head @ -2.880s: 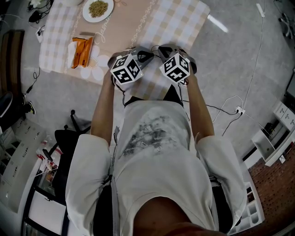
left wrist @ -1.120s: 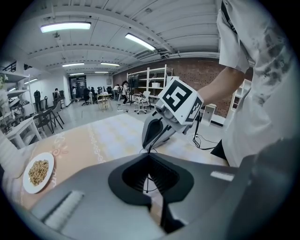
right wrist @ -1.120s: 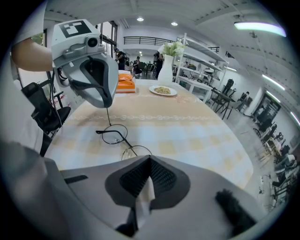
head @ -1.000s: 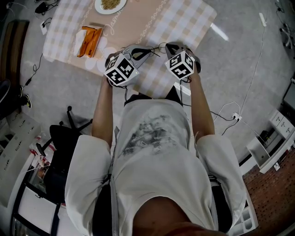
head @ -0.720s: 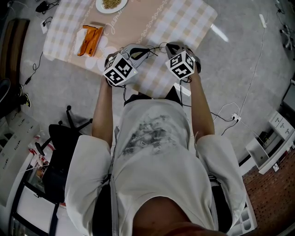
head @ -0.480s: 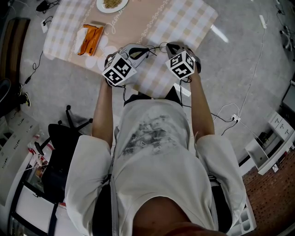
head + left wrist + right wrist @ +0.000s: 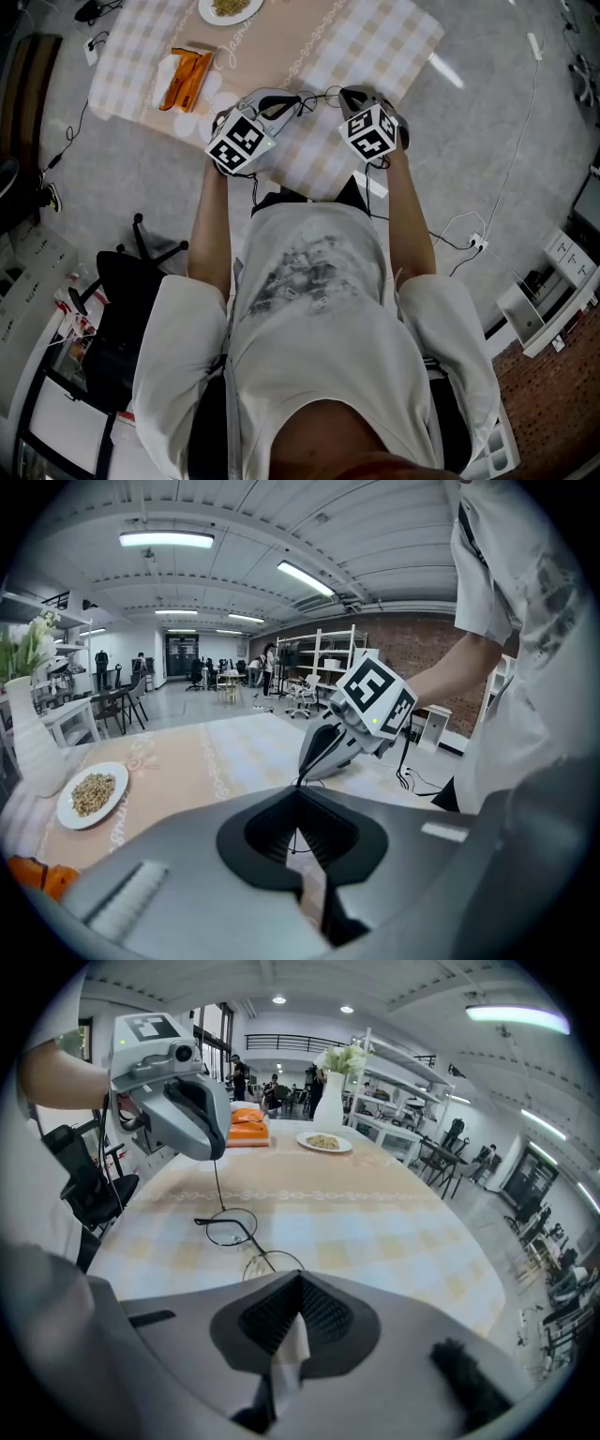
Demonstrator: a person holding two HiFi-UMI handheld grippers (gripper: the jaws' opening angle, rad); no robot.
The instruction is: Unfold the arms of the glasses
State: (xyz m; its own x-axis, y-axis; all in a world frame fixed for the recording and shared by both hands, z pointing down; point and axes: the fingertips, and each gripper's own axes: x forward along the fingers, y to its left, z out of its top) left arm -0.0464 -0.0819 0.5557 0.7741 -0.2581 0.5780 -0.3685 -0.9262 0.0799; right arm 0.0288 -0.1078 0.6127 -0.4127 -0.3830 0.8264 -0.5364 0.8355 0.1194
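- The glasses (image 7: pixel 246 1239) are over the table's (image 7: pixel 375 47) 6 o'clock part, between both grippers.
- The left gripper (image 7: pixel 296 101) is at their 9 o'clock and the right gripper (image 7: pixel 343 95) at their 3 o'clock.
- The packet (image 7: pixel 187 77) lies at their 10 o'clock.
- The plate (image 7: pixel 230 7) lies at their 11 o'clock, farther off.

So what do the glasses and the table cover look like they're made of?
The glasses: probably thin dark metal wire, judging by the hair-fine rims and arms; round clear lenses, glass or plastic I cannot tell. The table cover: looks like matte cloth, pale checks around a plain beige band, no glare.
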